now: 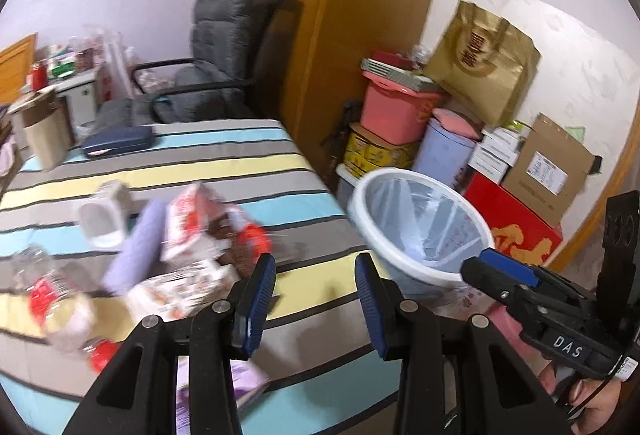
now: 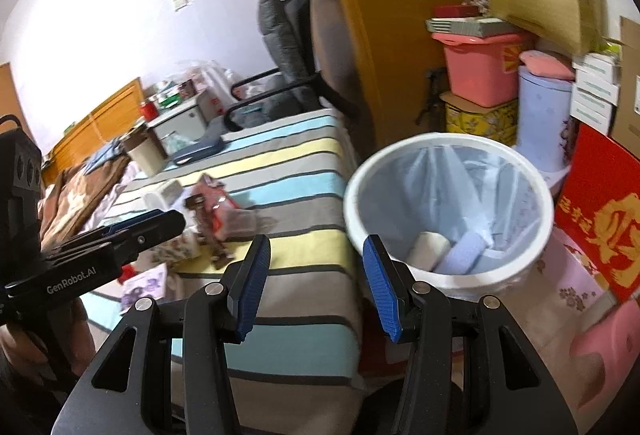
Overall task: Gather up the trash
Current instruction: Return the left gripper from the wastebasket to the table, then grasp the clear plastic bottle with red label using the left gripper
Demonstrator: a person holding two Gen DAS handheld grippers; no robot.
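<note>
We hold the left gripper [image 1: 315, 295] over the striped bed [image 1: 224, 163], near its right edge, and its two blue fingers [image 1: 260, 299] stand apart with nothing between them. The right gripper [image 2: 316, 283] is also spread wide and carries nothing; it hangs at the right edge of the bed, just beside the white bin [image 2: 448, 203].

The bin stands on the floor close against the right side of the bed, and a pale blue bag [image 2: 460, 187] lines it. Inside, at the bottom, we see two pieces of trash already: a white cup-like thing [image 2: 430, 247] and a purple roll [image 2: 464, 253], lying side by side and touching.

The other trash is on the bed, toward its front left part. There is a red and white wrapper [image 1: 212, 223], a purple roll [image 1: 136, 247] leaning just left of it, a white box [image 1: 102, 219] behind that roll, and a clear plastic bottle with a red label [image 1: 44, 287] near the left edge. The view there is blurred, so we cannot tell the smaller pieces apart
</note>
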